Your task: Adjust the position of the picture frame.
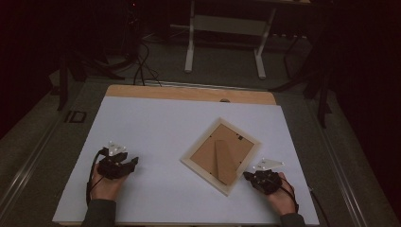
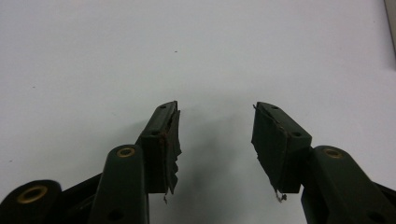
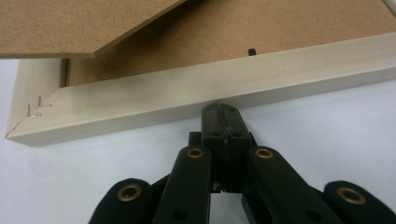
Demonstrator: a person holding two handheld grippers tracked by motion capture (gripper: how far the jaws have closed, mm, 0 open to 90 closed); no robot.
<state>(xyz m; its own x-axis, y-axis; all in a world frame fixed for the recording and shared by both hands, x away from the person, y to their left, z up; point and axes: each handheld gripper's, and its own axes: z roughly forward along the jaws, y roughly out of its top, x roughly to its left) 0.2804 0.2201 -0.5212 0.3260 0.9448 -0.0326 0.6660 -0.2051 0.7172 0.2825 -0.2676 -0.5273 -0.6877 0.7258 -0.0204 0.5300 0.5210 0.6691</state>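
A picture frame point(image 1: 221, 156) is lying face down on the white table point(image 1: 156, 127), turned cornerwise, right of the middle and toward the near edge. Its brown backing board point(image 3: 289, 28) is facing up, and the easel stand point(image 1: 225, 159) is lifting off the board at an angle rather than lying flat against it. In the right gripper view the pale wooden rail point(image 3: 196, 100) is running across the picture, with small staples showing at the mitred corner point(image 3: 33, 110).

The right gripper point(image 3: 222, 112) is sitting on the table with its jaws pressed together, tips touching or nearly touching the outer face of that rail; nothing is pinched between them. In the high view this gripper point(image 1: 249, 177) is resting just beside the frame's lower right edge.

The left gripper point(image 2: 215, 128) is lying well apart from the frame, jaws spread over bare table, its pads point(image 2: 171, 140) looking torn and ragged at the edges.

The risks, as I judge them: closed tips pushing on the rail are likely to slide or spin the light frame rather than lift it, and nothing is bracing the far side. The raised stand could catch a jaw and tear at its hinge. Worn pads may be gripping poorly on smooth painted wood.
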